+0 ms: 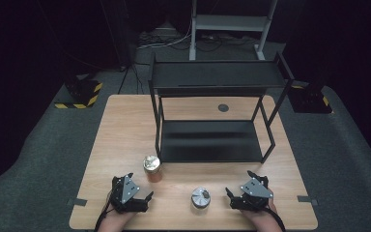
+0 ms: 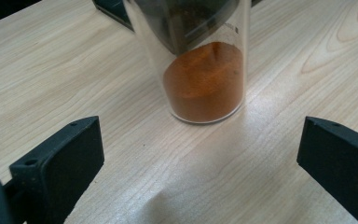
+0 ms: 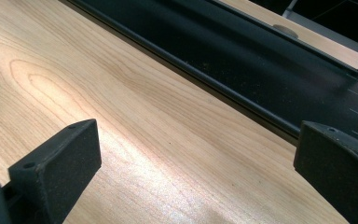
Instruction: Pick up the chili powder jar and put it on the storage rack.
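My left tool (image 1: 139, 188) is spread wide, facing the upright glass jar of orange powder (image 2: 204, 70) on the worktop (image 1: 121, 140). My right tool (image 1: 245, 186) is wide too, holding nothing, near the black shelf rack (image 1: 212, 140).

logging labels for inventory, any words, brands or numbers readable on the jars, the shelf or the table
None can be read.
Spice jar: a dark label on its upper part, too blurred to read.
Short jar: silver lid, no text visible.
Black shelf and table: no writing visible.
Striped yellow-black floor block: stripes, no words.
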Demonstrator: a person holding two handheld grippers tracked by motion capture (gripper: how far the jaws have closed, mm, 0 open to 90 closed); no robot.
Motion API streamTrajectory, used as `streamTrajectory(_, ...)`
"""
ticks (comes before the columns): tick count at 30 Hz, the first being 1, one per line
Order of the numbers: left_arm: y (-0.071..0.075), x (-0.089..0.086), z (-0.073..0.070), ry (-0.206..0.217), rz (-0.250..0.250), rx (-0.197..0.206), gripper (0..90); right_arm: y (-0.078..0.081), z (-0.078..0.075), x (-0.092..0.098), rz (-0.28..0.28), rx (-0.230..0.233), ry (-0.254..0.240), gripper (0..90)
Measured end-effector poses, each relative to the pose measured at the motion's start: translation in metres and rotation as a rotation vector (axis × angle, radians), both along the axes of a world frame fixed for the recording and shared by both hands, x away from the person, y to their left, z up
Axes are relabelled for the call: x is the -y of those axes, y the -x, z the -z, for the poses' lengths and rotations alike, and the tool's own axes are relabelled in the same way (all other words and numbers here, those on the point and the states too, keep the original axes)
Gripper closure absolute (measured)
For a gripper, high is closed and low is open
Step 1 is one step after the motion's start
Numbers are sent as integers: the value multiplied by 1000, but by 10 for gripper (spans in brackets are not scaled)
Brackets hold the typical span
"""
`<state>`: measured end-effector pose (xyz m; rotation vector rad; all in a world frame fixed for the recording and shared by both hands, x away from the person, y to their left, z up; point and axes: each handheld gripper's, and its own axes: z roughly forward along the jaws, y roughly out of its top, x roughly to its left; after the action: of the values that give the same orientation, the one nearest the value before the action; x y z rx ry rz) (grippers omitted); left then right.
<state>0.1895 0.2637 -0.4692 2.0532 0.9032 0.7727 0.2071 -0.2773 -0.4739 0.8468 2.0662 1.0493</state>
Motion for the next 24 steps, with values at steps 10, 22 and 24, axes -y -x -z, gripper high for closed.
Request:
streamTrajectory(10, -2, -1, -1, -1, 16, -11, 17, -3, -2, 1, -6, -13, 3, 0)
streamTrajectory(22, -1, 2, -2, -8, -3, -12, 16, -1, 0, 0, -22, 2, 13, 0)
streamTrajectory(24, -2, 2, -2, -16, 6, -14, 16, -1, 0, 1, -19, -1, 6, 0)
